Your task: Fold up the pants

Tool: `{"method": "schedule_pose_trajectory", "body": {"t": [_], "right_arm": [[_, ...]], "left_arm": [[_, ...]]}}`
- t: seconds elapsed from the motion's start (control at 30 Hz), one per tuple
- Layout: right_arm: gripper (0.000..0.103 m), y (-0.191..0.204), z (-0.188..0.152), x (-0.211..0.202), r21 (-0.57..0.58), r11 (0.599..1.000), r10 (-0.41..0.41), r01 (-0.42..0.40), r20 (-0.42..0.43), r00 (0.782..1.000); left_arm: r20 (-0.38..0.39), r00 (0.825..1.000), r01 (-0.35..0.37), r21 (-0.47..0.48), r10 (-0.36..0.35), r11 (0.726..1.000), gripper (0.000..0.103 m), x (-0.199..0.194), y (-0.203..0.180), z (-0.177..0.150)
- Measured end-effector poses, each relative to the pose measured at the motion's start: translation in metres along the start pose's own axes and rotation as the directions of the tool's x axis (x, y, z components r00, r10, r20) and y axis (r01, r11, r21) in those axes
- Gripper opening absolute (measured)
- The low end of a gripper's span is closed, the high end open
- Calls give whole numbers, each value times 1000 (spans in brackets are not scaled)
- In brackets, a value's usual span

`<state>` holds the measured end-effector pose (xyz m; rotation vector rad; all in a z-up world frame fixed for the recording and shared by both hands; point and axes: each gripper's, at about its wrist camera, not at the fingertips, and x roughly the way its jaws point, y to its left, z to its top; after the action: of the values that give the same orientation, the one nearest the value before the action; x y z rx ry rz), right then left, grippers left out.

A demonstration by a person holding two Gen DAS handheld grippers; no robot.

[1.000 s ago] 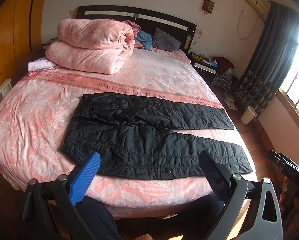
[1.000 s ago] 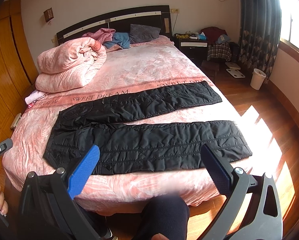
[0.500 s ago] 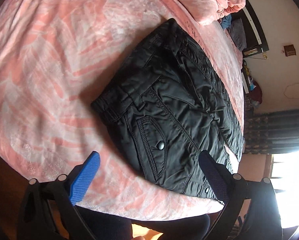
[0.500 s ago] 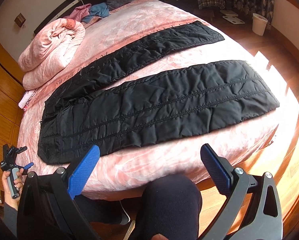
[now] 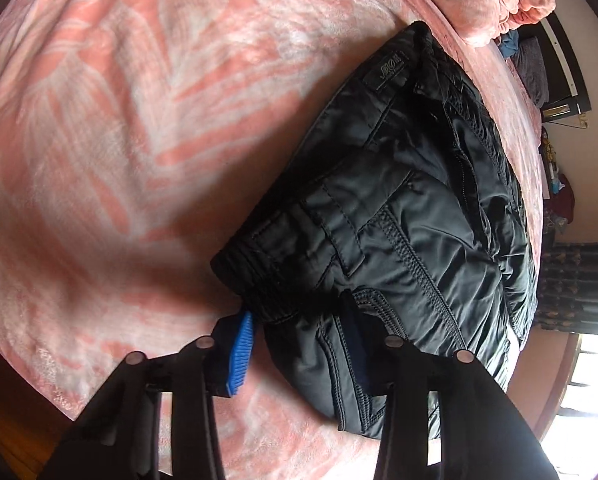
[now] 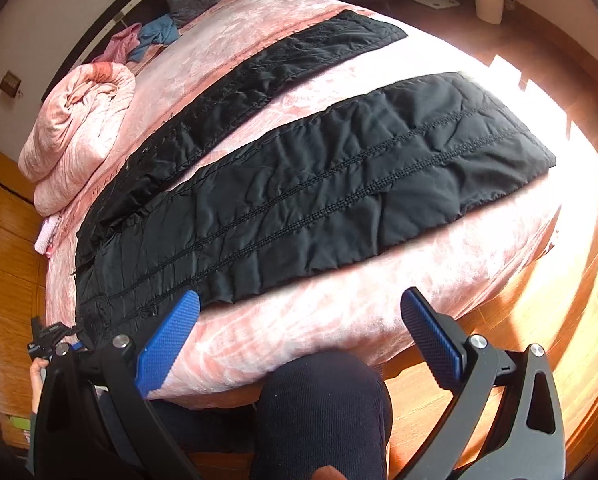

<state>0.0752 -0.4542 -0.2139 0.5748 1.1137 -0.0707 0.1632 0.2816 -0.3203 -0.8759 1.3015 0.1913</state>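
Clenched left gripper (image 5: pixel 299 350) on pants (image 5: pixel 399 248) waistband, lower centre of frame. Spread wide, right gripper (image 6: pixel 299 320) above bed (image 6: pixel 339 320), bottom of frame

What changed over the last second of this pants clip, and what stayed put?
The left tool dropped from a view across the whole bed to the waistband corner of the pants and narrowed around it; one finger is under the edge, the other on top. The right tool tipped down toward the near leg, jaws wide, holding nothing. The pants lie spread on the bed as before, and the rolled quilt is unmoved.
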Motion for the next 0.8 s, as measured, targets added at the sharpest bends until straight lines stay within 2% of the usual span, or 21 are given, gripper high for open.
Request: {"method": "schedule_pose_trajectory", "body": {"t": [0.07, 0.1, 0.17, 0.2, 0.27, 0.3, 0.33, 0.43, 0.5, 0.57, 0.6, 0.67, 0.7, 0.8], "right_arm": [[99, -35, 9, 5, 101, 993, 54, -53, -3, 999], [95, -53, 15, 5, 139, 988, 71, -72, 13, 997], [45, -93, 29, 6, 223, 970, 87, -94, 40, 995], [47, -114, 36, 9, 276, 955, 97, -105, 40, 994], [80, -155, 48, 11, 374, 922, 78, -97, 65, 995], [85, -173, 54, 11, 408, 910, 47, -80, 89, 995], [87, -189, 58, 10, 442, 895, 20, -65, 105, 994], [88, -225, 70, 15, 527, 839, 64, -135, 151, 986], [88, -238, 78, 22, 548, 825, 62, -136, 152, 986], [85, -246, 84, 30, 564, 805, 101, -181, 170, 980], [78, -249, 89, 33, 559, 804, 118, -201, 183, 976], [26, -244, 94, 39, 547, 806, 148, -225, 182, 972], [18, -241, 94, 42, 545, 806, 157, -229, 177, 972], [13, -219, 95, 40, 487, 835, 197, -258, 173, 965]], "left_arm": [[19, 1000, -8, 18, 8, 1000, 28, -5, -4, -2], [32, 999, -16, 27, 15, 1000, 27, -6, -7, -2], [48, 998, -41, 61, 38, 997, 28, -6, -10, -1], [49, 997, -58, 78, 54, 995, 28, -4, -12, 0], [46, 997, -68, 75, 64, 995, 30, 3, -10, 0], [42, 997, -61, 59, 58, 996, 31, 7, -9, 0], [38, 998, -49, 40, 48, 998, 33, 8, -4, 1], [40, 999, -28, 0, 28, 1000, 34, 7, 3, 2], [57, 998, -41, 0, 41, 999, 32, 6, 4, 0], [81, 996, -42, -18, 44, 999, 26, 3, 6, -2], [99, 995, -31, -40, 35, 999, 25, 2, 9, -5], [134, 990, -22, -74, 31, 997, 22, -2, 11, -9], [155, 987, -20, -86, 33, 996, 21, -6, 14, -11], [233, 972, 6, -140, 27, 990, 19, -27, 30, -12]]}}
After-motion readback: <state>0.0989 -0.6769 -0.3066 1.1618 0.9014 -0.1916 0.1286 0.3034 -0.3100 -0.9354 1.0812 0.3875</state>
